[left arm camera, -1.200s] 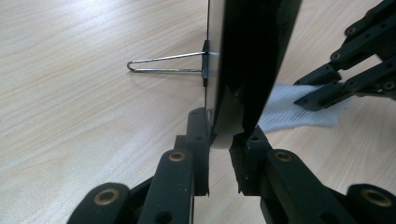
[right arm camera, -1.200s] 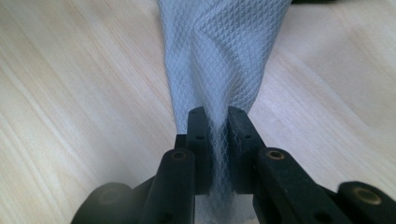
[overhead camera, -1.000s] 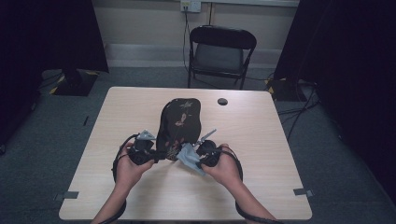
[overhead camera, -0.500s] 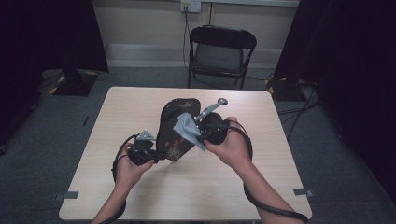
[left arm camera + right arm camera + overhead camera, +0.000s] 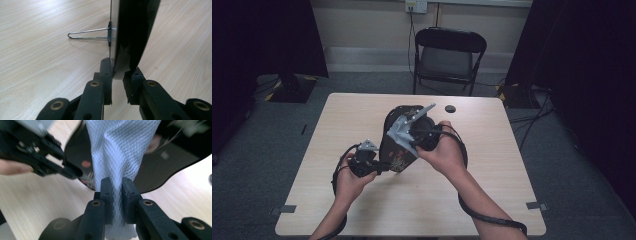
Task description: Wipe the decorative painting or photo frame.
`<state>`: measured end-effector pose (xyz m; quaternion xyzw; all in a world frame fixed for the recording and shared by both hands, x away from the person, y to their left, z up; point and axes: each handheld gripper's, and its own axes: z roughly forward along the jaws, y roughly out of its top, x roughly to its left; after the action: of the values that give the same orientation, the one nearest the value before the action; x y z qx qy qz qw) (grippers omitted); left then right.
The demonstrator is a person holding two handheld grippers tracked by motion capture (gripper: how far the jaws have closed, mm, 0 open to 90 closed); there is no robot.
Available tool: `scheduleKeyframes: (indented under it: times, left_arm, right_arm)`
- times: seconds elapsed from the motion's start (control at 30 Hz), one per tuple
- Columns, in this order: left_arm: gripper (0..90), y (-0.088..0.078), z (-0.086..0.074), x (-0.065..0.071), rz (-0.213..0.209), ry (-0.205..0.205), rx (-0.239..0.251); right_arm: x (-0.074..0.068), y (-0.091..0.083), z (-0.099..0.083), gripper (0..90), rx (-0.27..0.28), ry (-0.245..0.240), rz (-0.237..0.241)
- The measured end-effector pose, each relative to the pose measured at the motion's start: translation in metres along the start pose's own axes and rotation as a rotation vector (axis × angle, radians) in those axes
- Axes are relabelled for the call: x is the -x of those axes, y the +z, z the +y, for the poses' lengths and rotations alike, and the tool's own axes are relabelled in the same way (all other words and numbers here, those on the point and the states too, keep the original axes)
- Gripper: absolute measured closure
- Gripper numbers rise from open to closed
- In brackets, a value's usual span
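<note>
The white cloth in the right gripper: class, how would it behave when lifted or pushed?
The white cloth looks floppy: it bunches into folds between the right gripper jaws. Probably light, since a narrow pinch holds it. Its quilted weave suggests it grips rather than slips.

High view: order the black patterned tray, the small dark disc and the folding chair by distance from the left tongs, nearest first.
1. Black patterned tray: clamped in the left tongs.
2. Small dark disc: on the table's far side.
3. Folding chair: beyond the table.

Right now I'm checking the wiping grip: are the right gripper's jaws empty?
No, the right gripper is shut on a white cloth pinched between its jaws.
</note>
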<state>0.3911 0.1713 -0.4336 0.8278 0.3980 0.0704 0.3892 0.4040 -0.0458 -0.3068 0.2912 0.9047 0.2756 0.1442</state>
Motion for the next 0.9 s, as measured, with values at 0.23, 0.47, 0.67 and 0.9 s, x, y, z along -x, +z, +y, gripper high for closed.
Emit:
scheduleKeyframes:
  times: [0.23,0.47,0.67,0.9]
  left_arm:
    - [78.4,0.000,0.000,-0.001,-0.001,0.002,-0.003]
    - [78.4,0.000,0.000,0.000,0.000,0.002,-0.001]
    - [78.4,0.000,0.000,0.000,0.001,0.004,-0.005]
    - [78.3,0.000,0.001,-0.001,0.000,-0.005,-0.003]
  right_arm:
    - [-0.001,0.031,-0.023,81.6,-0.067,0.023,0.024]
    - [-0.007,0.069,-0.055,81.5,-0.139,0.056,0.067]
    - [-0.010,0.093,-0.076,81.6,-0.191,0.085,0.093]
    - [-0.014,0.109,-0.094,81.5,-0.245,0.084,0.107]
